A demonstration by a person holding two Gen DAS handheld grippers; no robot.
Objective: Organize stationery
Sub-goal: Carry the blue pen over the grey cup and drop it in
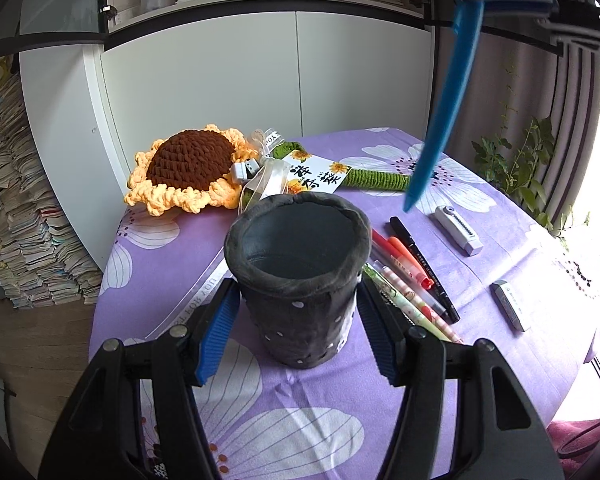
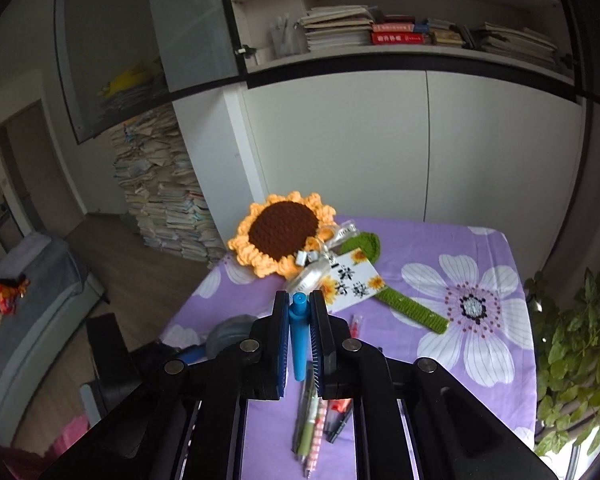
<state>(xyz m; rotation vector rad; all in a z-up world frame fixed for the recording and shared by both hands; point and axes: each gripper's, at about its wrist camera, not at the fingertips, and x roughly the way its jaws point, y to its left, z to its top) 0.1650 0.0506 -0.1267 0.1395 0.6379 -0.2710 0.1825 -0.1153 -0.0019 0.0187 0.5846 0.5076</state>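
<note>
While the right gripper (image 2: 300, 320) clamps a blue pen (image 2: 299, 340) between its pads, the pen hangs tip-down in the air, well above the purple flowered tablecloth (image 1: 480, 272) and off to the right of the holder. The left gripper (image 1: 296, 312) has its blue pads pressed on either side of a dark, dotted pen holder (image 1: 298, 280), which stands upright on the cloth with its mouth empty. Just beside the holder lies a cluster of pens (image 1: 412, 280); farther right sit a white correction tape (image 1: 458, 230) and an eraser (image 1: 510, 304). A crocheted sunflower (image 1: 188, 170) rests at the far edge. The step in hand looks like carrying the first pen to the holder. Next, the pen tip likely needs bringing over the open mouth, then lowering inside before release, with the holder braced against tipping.
</note>
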